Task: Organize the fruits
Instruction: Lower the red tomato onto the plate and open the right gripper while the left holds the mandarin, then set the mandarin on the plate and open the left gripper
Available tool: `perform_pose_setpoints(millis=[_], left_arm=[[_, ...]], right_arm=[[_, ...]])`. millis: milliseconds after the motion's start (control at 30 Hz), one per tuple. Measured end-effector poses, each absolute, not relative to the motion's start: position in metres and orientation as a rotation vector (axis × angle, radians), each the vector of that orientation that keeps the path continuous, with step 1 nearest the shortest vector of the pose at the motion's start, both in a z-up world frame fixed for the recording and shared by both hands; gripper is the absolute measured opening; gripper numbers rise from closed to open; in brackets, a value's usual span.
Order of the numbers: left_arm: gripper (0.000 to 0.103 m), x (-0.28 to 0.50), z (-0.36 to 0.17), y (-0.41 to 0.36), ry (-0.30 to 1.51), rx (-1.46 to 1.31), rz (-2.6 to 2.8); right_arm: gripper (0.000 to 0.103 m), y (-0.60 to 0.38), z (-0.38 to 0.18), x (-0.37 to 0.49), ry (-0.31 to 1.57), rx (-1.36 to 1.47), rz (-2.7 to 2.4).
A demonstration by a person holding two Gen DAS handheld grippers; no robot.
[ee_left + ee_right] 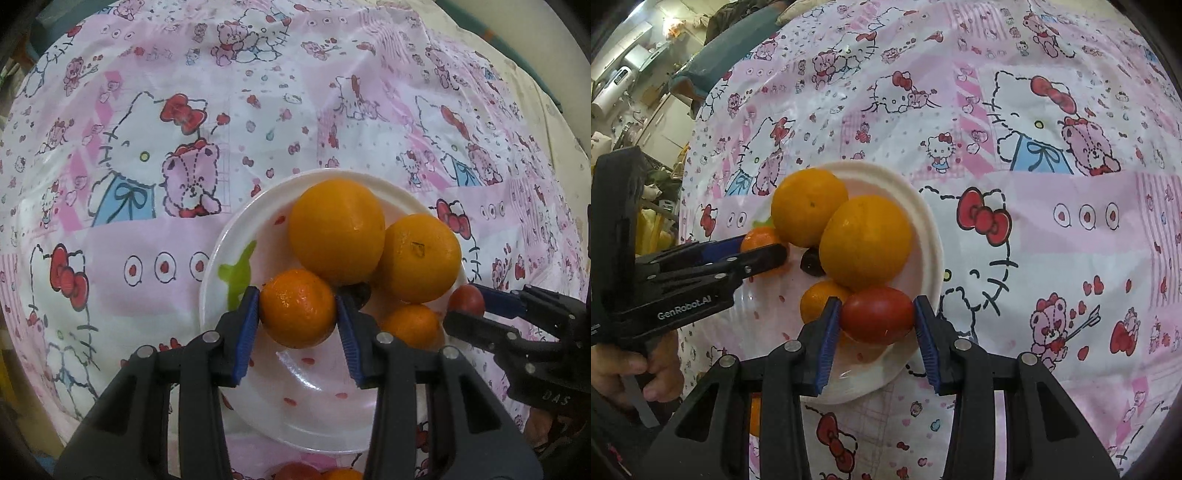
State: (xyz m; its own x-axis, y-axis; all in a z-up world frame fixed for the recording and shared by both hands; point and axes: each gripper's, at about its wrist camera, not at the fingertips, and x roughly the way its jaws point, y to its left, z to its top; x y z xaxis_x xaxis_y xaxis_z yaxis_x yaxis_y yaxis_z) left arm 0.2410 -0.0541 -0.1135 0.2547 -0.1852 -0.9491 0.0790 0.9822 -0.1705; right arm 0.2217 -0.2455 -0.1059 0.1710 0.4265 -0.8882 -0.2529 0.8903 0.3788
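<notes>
A white plate (295, 413) holds two big oranges (336, 229) (419, 256), a small orange (412, 325) and a dark fruit (360, 293). My left gripper (297, 308) is shut on a small tangerine (297, 308) over the plate. My right gripper (877, 314) is shut on a red tomato (877, 314) at the plate's (927, 218) near edge. The right gripper also shows in the left wrist view (467, 302), and the left gripper shows in the right wrist view (764, 245), holding the tangerine (759, 236).
A pink and white cartoon-print tablecloth (184, 240) covers the table. More fruit peeks in at the bottom of the left wrist view (317, 472). An orange fruit (755, 415) lies off the plate, below my right gripper. Room clutter (628, 92) lies beyond the table's left edge.
</notes>
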Motion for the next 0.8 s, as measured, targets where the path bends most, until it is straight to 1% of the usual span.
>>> perform_pose_setpoints(millis=[433,500,567,633,700,800], left_arm=[[0.039,0.242,-0.116,-0.053,1.308,-0.098,-0.167],[0.039,0.242,-0.117,-0.054,1.319,-0.098,-0.172],[0.039,0.242,-0.119,-0.054,1.324,-0.089,-0.169],[0.039,0.242,-0.119,-0.053,1.322,-0.083,-0.162],[0.039,0.242,-0.120,-0.054,1.325,-0.085,-0.165],[0.039,0.243,-0.121,-0.054,1.328,-0.089,-0.167]], right_arm=[[0.044,-0.247,-0.107,0.222,1.323,0.201,0.491],[0.047,-0.249,-0.106,0.222,1.318,0.215,0.491],[0.057,-0.251,-0.104,0.223,1.305,0.231,0.495],[0.060,-0.254,-0.101,0.223,1.292,0.243,0.490],[0.061,-0.257,-0.101,0.225,1.293,0.256,0.485],[0.068,-0.261,-0.098,0.226,1.286,0.283,0.481]])
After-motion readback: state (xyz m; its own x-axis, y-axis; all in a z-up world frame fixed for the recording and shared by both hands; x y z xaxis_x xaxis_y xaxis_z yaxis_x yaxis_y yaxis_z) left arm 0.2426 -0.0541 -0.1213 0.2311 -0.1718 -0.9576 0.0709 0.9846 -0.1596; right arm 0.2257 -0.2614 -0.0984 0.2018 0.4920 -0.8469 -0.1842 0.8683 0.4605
